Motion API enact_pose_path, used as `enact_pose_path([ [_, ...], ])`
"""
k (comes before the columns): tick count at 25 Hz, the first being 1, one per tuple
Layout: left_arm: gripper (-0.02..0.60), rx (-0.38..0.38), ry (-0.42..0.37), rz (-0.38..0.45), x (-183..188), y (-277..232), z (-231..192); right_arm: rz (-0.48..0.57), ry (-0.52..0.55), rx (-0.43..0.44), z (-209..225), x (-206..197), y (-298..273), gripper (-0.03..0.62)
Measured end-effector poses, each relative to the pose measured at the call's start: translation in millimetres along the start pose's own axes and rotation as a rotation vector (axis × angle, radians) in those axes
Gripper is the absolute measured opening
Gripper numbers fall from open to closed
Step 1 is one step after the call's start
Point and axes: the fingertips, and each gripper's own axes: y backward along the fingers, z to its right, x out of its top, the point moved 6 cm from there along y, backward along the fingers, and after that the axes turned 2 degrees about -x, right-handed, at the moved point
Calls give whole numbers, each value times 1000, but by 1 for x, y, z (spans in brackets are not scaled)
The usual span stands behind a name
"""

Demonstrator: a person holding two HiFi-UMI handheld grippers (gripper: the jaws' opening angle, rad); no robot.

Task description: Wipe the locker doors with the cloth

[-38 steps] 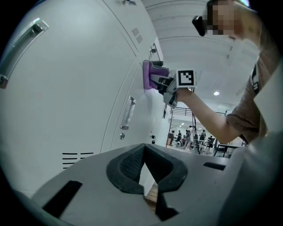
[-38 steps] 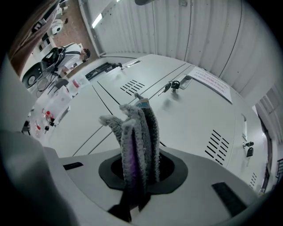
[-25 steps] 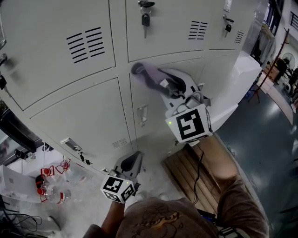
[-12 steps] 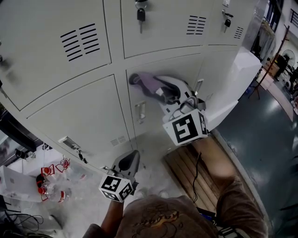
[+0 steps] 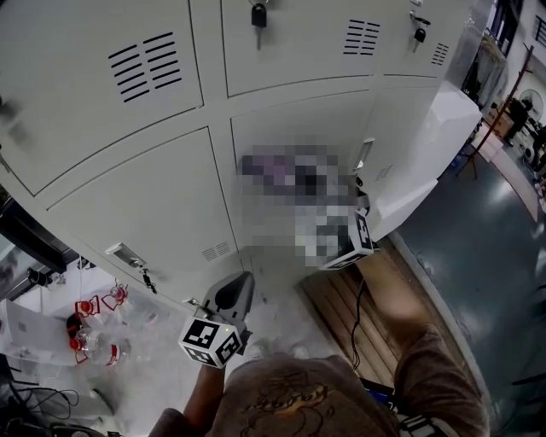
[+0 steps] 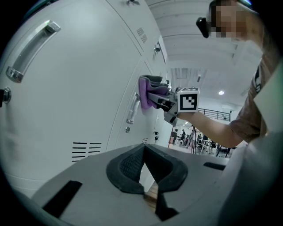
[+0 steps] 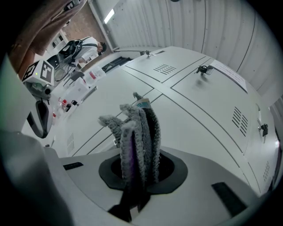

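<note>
The grey locker doors (image 5: 162,196) fill the head view. A blurred patch there covers the cloth and most of my right gripper; only its marker cube (image 5: 362,234) shows. In the left gripper view the purple-grey cloth (image 6: 146,90) is pressed against a lower door (image 6: 88,101) just above its handle (image 6: 132,108). The right gripper (image 7: 137,174) is shut on the cloth (image 7: 140,132), whose folds stick out toward the door (image 7: 190,128). My left gripper (image 5: 234,292) hangs low near the locker base, shut and holding nothing (image 6: 147,178).
Keys (image 5: 258,14) hang in the upper door locks. On the floor by the lockers lies a wooden pallet (image 5: 341,311). Plastic bottles and red items (image 5: 94,341) sit at lower left. A white cabinet side (image 5: 444,128) juts out at right.
The right gripper has slid the cloth a little down the lower door, toward its handle. The left gripper has stayed where it was.
</note>
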Motion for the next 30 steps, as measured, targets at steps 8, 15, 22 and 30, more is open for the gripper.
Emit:
enact_pose_path([
  [8, 3, 11, -6, -3, 0, 4, -1, -29, -12, 49, -21, -19, 1, 55],
  [15, 3, 22, -7, -7, -1, 5, -3, -57, -10, 96, -41, -36, 0, 55],
  [22, 3, 16, -2, -13, -3, 2, -1, -105, 9, 165, -67, -55, 0, 55],
  [30, 3, 24, 0, -11, -4, 0, -2, -137, 12, 224, -88, -72, 0, 55],
])
